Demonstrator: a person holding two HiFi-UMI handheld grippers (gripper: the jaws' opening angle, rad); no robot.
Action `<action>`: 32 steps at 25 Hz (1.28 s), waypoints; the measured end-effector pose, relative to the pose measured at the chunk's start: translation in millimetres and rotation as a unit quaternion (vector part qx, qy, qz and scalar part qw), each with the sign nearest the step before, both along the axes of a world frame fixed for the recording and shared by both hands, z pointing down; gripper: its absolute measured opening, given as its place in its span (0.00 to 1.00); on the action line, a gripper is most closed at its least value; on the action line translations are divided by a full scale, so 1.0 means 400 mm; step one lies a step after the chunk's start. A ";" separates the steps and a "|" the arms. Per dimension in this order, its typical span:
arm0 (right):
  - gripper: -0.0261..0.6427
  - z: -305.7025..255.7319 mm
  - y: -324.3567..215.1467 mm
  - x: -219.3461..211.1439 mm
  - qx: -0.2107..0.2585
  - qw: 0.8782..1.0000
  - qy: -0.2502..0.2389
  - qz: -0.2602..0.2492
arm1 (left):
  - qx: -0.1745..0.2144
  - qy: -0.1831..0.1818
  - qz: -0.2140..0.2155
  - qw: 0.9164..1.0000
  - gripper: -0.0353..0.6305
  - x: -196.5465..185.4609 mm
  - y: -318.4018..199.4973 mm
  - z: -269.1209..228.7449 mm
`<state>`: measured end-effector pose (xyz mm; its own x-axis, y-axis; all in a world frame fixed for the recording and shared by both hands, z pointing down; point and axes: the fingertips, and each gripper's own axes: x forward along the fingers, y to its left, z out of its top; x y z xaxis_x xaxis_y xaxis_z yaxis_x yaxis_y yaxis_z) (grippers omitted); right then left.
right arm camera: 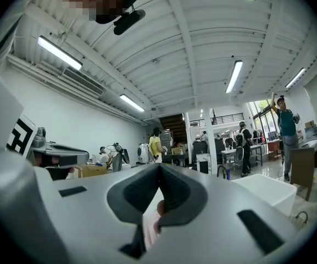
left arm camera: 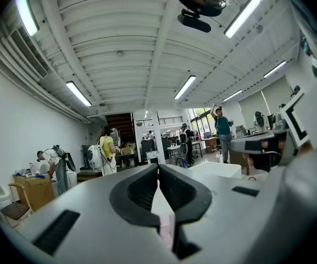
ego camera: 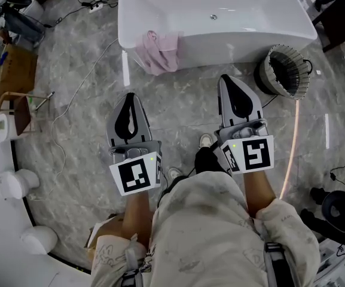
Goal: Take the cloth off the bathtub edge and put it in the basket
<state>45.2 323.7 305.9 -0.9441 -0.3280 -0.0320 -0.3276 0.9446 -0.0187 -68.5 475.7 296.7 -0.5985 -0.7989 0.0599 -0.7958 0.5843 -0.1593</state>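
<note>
A pink cloth (ego camera: pixel 159 51) hangs over the near edge of the white bathtub (ego camera: pixel 220 17), toward its left end. A round woven basket (ego camera: pixel 283 70) stands on the floor at the tub's right corner. My left gripper (ego camera: pixel 130 96) is shut and empty, and it points at the tub just below the cloth without reaching it. My right gripper (ego camera: pixel 226 78) is also shut and empty, close to the tub's front wall and left of the basket. In the left gripper view the jaws (left arm camera: pixel 158 166) meet, with a sliver of pink cloth (left arm camera: pixel 166 230) behind them. The right gripper view shows closed jaws (right arm camera: pixel 159 166) too.
A wooden chair (ego camera: pixel 18 109) and a cardboard box (ego camera: pixel 14 70) stand at the left wall, with white containers (ego camera: pixel 14 183) below them. A white cable (ego camera: pixel 79 79) trails over the marble floor. Dark equipment (ego camera: pixel 339 211) sits at the lower right. People stand far off in the hall.
</note>
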 end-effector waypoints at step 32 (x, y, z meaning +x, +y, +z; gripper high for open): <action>0.02 -0.057 -0.377 -0.122 0.009 0.999 -0.048 -0.019 | 0.044 -0.030 -0.012 0.999 0.07 -0.134 -0.368 -0.059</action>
